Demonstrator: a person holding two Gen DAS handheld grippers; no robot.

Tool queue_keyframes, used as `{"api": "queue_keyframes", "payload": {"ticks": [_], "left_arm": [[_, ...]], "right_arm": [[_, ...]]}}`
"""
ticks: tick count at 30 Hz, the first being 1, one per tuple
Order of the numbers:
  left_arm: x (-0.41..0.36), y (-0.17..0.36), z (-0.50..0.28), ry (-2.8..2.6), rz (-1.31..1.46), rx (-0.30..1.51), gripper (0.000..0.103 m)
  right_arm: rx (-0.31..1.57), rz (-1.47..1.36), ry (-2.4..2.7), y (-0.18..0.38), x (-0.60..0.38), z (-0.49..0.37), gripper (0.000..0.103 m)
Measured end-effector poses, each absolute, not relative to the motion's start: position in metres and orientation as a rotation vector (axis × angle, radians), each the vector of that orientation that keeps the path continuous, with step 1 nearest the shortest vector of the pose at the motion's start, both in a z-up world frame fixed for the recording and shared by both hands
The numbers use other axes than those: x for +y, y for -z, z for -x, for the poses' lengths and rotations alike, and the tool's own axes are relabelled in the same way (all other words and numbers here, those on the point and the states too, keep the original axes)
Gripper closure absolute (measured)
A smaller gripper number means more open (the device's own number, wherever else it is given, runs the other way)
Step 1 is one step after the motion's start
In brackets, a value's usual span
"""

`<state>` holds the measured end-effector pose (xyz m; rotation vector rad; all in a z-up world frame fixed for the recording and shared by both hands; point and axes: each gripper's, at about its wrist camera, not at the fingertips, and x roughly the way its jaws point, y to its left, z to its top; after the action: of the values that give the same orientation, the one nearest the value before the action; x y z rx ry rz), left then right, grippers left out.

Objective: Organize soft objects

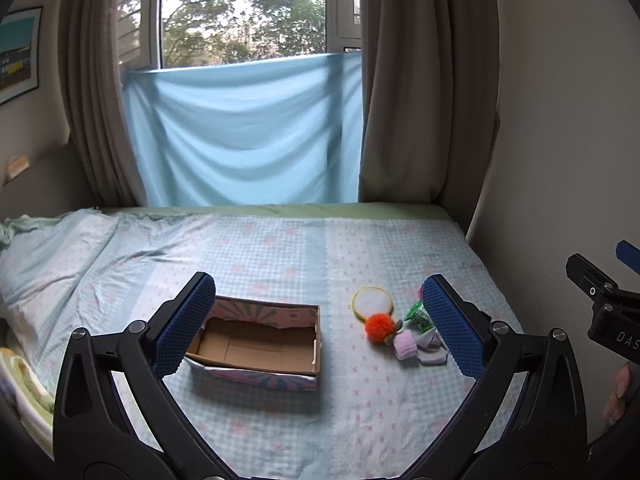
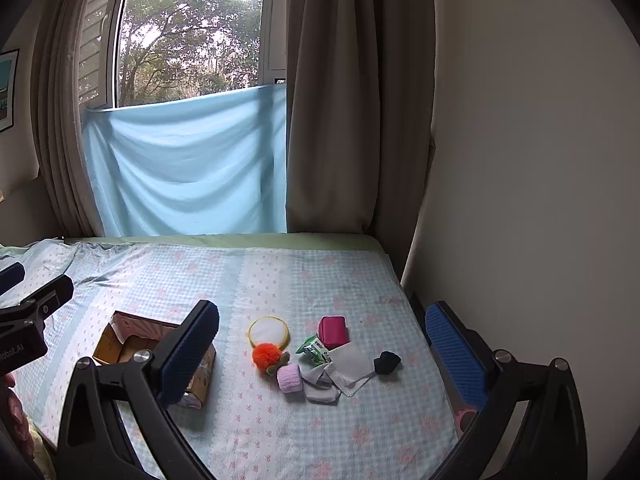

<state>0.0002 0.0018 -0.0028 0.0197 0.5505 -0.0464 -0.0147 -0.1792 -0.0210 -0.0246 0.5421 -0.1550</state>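
Observation:
An empty cardboard box (image 1: 260,344) (image 2: 120,340) sits on the bed. To its right lies a cluster of soft items: a round yellow-rimmed pad (image 2: 268,331), an orange pompom (image 2: 266,355), a pink roll (image 2: 289,377), a green packet (image 2: 314,349), a magenta pouch (image 2: 333,330), a grey cloth (image 2: 350,366) and a dark bundle (image 2: 387,361). My left gripper (image 1: 316,320) hovers open above the box and cluster, holding nothing. My right gripper (image 2: 324,344) is open too, over the cluster, with nothing between its fingers.
The bed (image 2: 280,280) wears a pale blue checked sheet. A wall (image 2: 520,160) runs along its right edge, with curtains (image 2: 340,120) and a blue cloth (image 2: 188,168) over the window behind. Rumpled bedding (image 1: 48,264) lies at the left.

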Motion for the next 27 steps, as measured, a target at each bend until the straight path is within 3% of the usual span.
{"api": "queue_keyframes", "payload": {"ticks": [27], "left_arm": [[-0.0008, 0.0091, -0.0079, 0.073, -0.027, 0.574, 0.001]], "right_arm": [[0.569, 0.011, 0.146, 0.0263, -0.1714, 0.0135, 0.0]]}}
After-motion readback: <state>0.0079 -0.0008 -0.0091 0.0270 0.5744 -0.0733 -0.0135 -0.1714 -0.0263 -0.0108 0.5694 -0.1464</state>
